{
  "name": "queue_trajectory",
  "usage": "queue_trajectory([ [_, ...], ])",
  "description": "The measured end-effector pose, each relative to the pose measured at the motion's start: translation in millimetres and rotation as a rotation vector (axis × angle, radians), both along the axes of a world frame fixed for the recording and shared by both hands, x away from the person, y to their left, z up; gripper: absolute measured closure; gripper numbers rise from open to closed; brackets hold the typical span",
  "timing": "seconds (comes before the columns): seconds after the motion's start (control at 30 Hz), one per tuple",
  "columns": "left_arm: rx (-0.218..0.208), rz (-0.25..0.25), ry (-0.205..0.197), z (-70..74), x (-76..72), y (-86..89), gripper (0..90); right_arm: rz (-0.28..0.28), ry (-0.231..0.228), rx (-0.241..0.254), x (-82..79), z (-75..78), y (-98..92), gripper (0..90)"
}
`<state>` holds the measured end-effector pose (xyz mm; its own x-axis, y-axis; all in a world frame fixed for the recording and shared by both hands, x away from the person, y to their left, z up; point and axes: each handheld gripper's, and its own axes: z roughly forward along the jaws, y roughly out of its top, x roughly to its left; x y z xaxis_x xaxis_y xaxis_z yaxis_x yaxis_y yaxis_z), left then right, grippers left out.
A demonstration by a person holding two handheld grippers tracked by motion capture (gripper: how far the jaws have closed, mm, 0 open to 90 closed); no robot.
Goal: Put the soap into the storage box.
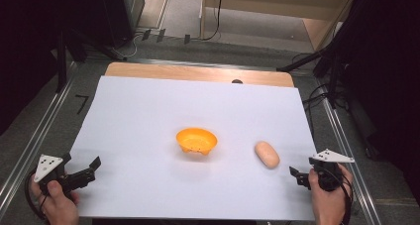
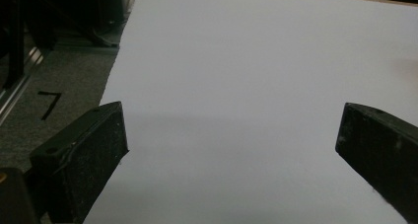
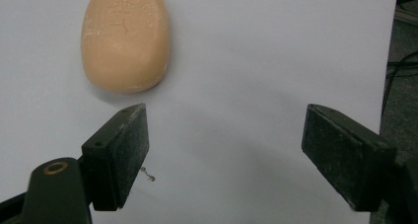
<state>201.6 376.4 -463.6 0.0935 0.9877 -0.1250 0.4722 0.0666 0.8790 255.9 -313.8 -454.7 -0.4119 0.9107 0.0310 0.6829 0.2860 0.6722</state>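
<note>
An orange bowl stands near the middle of the white sheet. To its right lies a peach-coloured oval bar. In the right gripper view the bar rests on the sheet just beyond the left jaw, outside the gap. My right gripper is a little in front and to the right of the bar, open, with bare sheet between its jaws. At the sheet's near left corner my left gripper is open wide over bare paper, holding nothing.
The sheet covers a wooden table whose far edge shows beyond it. Metal rails run along both sides on grey floor. Black stands and cables sit at the back corners. The sheet's right edge is close to my right jaw.
</note>
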Motion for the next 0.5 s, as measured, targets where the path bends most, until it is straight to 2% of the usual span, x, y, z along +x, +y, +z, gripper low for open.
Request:
queue_trajectory([
  [0.1, 0.011, 0.001, 0.002, 0.1, 0.0, -1.0, 0.0, 0.018, 0.026, -0.015, 4.7, 2.3, 3.6, 18.6],
  [0.27, 0.006, 0.005, 0.006, 0.1, 0.3, -0.1, 0.0, 0.041, 0.093, -0.037, 13.0, 5.5, 11.0, 18.0],
  [0.43, -0.001, 0.003, 0.009, -0.1, 1.1, 0.3, 0.0, 0.030, 0.170, -0.050, 19.7, 7.7, 17.6, 17.9],
  [0.5, -0.002, 0.005, 0.010, 0.0, 1.1, 0.4, 0.0, 0.026, 0.185, -0.058, 22.0, 9.8, 20.4, 17.8],
])
